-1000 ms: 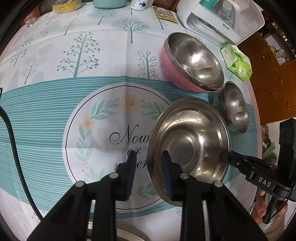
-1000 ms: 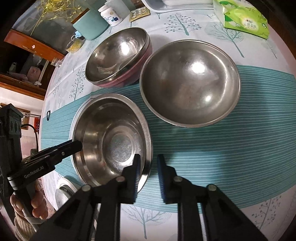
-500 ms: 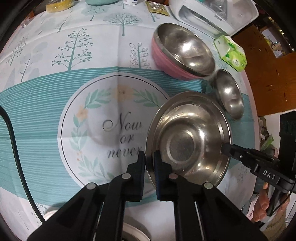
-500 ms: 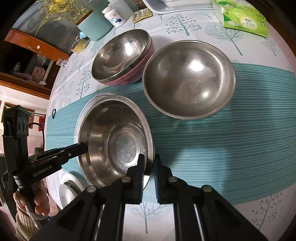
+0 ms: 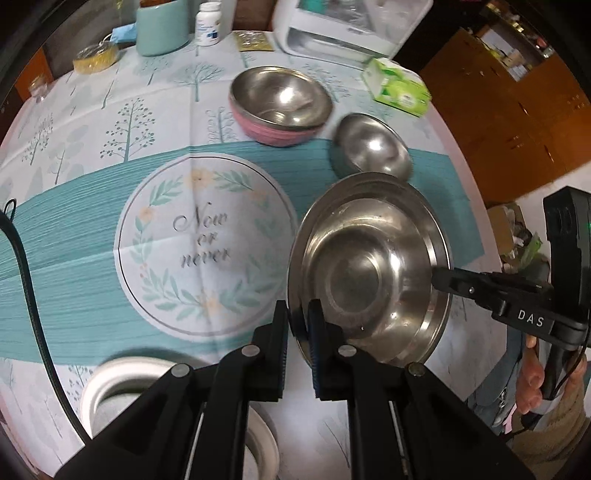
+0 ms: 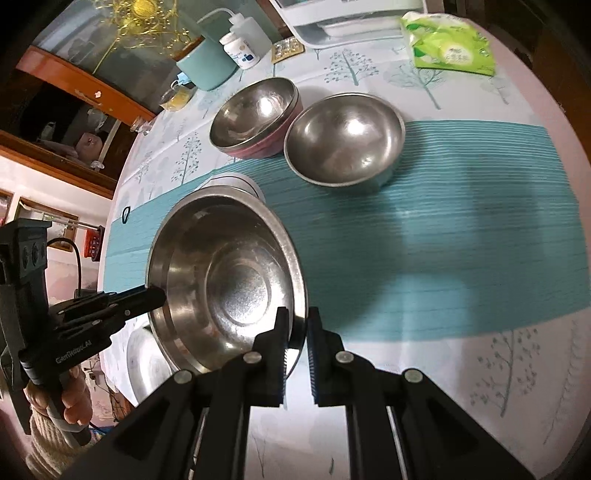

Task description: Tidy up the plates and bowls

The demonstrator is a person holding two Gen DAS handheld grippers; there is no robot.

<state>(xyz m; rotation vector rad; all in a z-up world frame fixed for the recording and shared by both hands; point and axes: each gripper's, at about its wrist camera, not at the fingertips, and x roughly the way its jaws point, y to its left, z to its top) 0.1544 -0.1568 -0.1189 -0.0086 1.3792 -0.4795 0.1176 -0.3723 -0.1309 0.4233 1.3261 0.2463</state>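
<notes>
A wide steel plate-bowl (image 5: 369,280) is held above the tablecloth by both grippers on opposite rims. My left gripper (image 5: 297,328) is shut on its near-left rim. My right gripper (image 6: 295,334) is shut on its rim too; its fingers (image 5: 454,282) show at the plate's right edge in the left wrist view. The plate also shows in the right wrist view (image 6: 225,277). A steel bowl nested in a pink bowl (image 5: 280,105) and a plain steel bowl (image 5: 371,147) stand farther back on the table.
A white plate (image 5: 122,384) lies at the near table edge, below my left gripper. A green tissue pack (image 5: 400,86), teal cup (image 5: 162,27), pill bottle (image 5: 208,22) and white appliance (image 5: 343,26) stand at the far side.
Both grippers closed on the wide steel plate's rim and lifted it off the cloth toward the near edge. The white plate has come into view below.
</notes>
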